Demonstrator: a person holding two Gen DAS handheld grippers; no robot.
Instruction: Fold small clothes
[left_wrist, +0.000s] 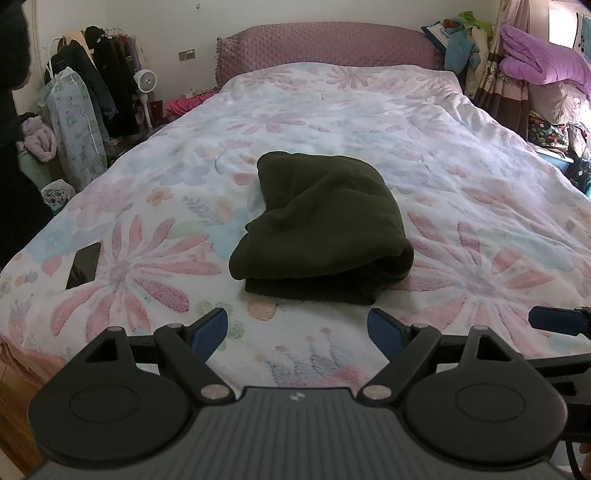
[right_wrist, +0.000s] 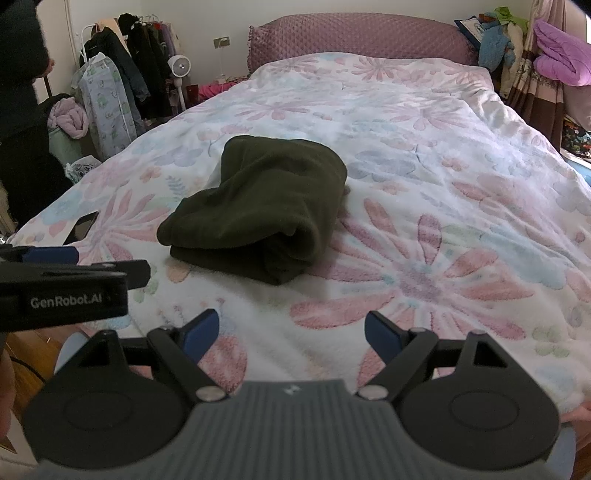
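**While both claws wait, the dark cloth lies ahead on the bed**

As seen from the left wrist, the left claw (left_wrist: 297, 332) stands wide and holds nothing. Its two blue fingers (left_wrist: 208, 332) are far apart, low over the front edge of the bed (left_wrist: 480, 177). The dark green cloth (left_wrist: 321, 229) lies straight ahead of this claw, a bit past it, and does not touch it. The cloth is already doubled over in thick layers. It runs long from the near edge toward the pink headboard (left_wrist: 325, 46), and it leans a little to the left as it goes away. A rolled, open end sits at the near right corner. A black phone (left_wrist: 84, 265) lies on the bed well off to the left. A blue finger of the right claw (left_wrist: 554, 320) peeks in at the right.

From the right wrist, the right claw (right_wrist: 291, 332) is also wide and holds nothing. Here the dark green cloth (right_wrist: 258, 206) lies ahead and to the left, well apart from the fingers. The left claw (right_wrist: 66, 284) sticks in from the left side, closer to the cloth's near left corner.

I think the left claw is nearer the cloth. The cloth looks mostly folded, so the next move may be a last fold or a tidy of the rolled end, with each claw taking the near corner on its own side.
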